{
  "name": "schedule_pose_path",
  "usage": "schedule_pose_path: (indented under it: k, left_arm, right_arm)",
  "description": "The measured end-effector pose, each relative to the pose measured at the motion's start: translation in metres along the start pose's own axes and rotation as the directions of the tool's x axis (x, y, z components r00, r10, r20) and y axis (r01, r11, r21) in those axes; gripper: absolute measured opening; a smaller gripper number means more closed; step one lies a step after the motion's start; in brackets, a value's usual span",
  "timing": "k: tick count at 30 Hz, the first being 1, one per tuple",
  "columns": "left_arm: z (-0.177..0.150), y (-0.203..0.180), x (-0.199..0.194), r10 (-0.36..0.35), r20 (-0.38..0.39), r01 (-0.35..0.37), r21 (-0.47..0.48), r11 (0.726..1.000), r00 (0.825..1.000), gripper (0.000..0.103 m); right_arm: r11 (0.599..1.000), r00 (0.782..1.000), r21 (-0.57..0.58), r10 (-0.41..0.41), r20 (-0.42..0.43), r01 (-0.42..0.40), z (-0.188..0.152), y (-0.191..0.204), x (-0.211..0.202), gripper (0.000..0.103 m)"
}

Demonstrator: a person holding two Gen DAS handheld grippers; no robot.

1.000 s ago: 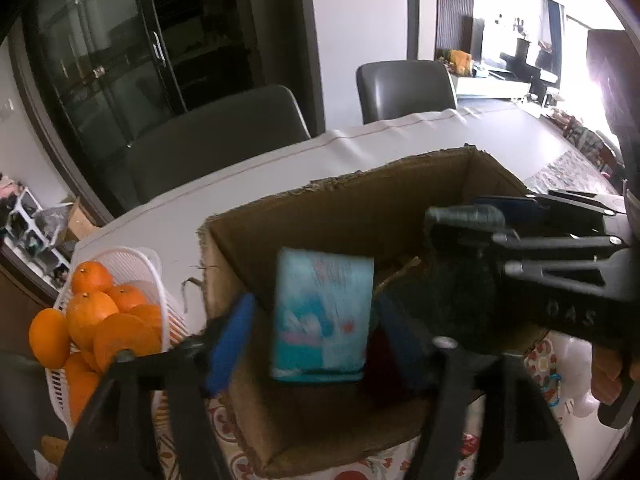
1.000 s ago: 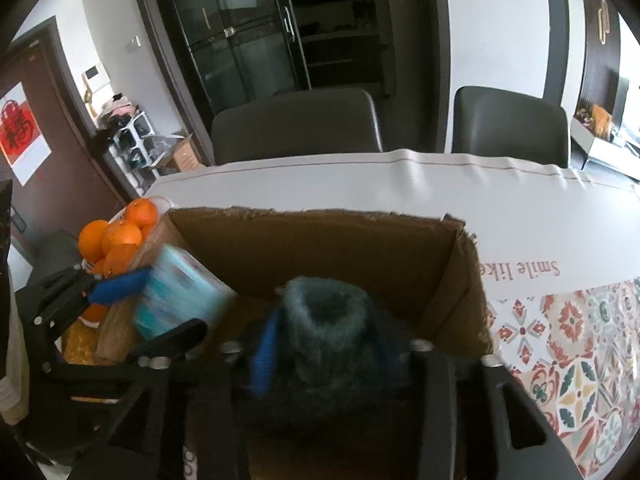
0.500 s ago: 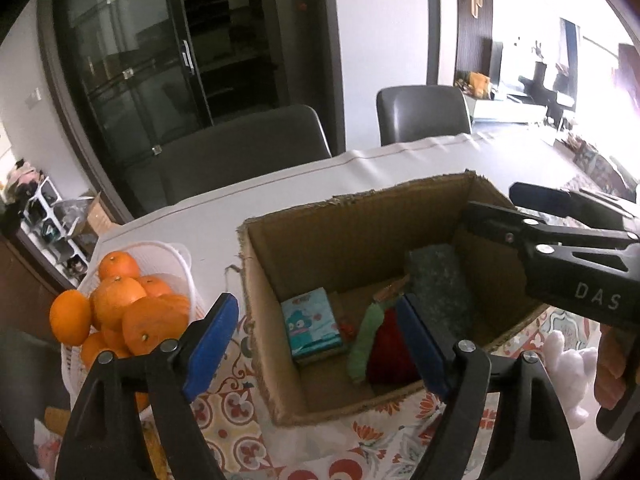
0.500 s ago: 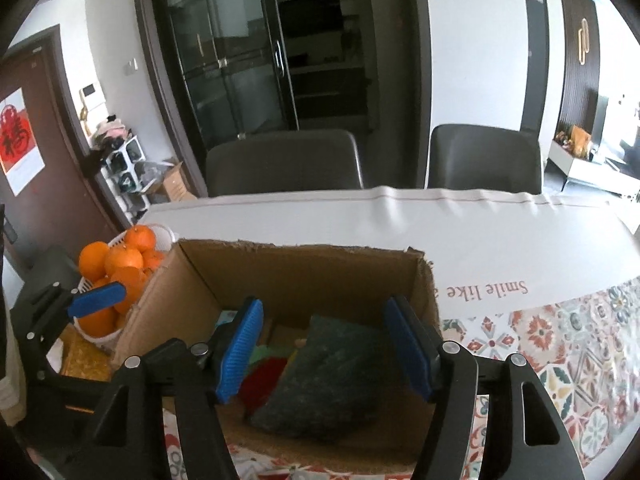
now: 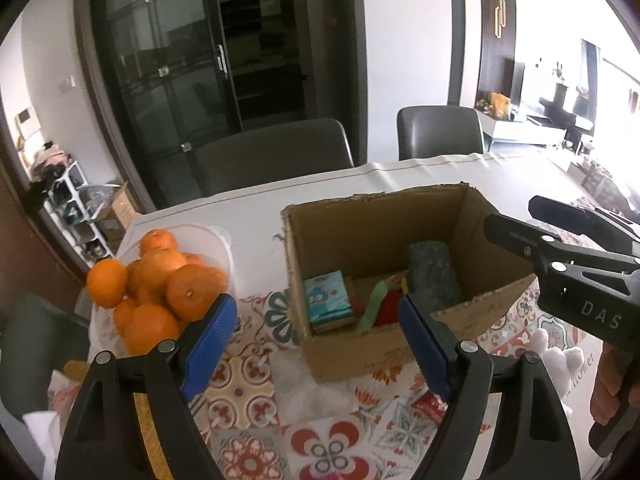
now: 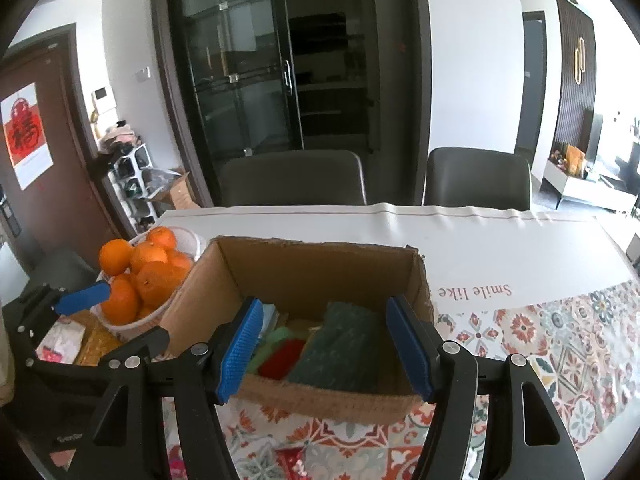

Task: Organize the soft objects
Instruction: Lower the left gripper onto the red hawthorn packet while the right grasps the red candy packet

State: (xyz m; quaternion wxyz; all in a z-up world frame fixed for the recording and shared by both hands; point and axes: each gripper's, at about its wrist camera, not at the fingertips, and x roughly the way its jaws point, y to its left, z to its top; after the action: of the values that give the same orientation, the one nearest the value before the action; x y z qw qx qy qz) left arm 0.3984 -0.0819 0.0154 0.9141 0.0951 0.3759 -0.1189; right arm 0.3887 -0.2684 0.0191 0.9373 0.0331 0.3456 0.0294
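While angled down, both empty gripper pairs gape, above box

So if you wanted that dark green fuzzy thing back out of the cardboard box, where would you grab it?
Probably by its upper end, coming straight down from above. The dark green fuzzy thing lies slanted against the cardboard box wall on the right, with red and green soft items crowding its left. The walls block a sideways reach; pads across its narrow width should squeeze it securely, since it looks soft.

"DAS" in pale letters on the right gripper body. "Smile like" in red-brown, upside down, on the white tablecloth. Red double-happiness character on door poster.
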Motion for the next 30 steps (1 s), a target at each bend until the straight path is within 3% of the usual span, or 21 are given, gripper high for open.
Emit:
schedule_pose_path:
  k: [14,30]
  left_arm:
    - [-0.042,0.008,-0.041,0.067,-0.032,-0.069,-0.074,0.995,0.997,0.086]
    - [-0.094,0.012,-0.035,0.079,-0.179,-0.11,-0.17,0.979,0.981,0.086]
  right_arm:
    - [0.998,0.999,-0.034,0.043,-0.024,-0.044,-0.029,0.02,-0.025,0.065]
    - [0.993,0.988,-0.08,0.072,-0.138,-0.084,-0.073,0.036,-0.01,0.065]
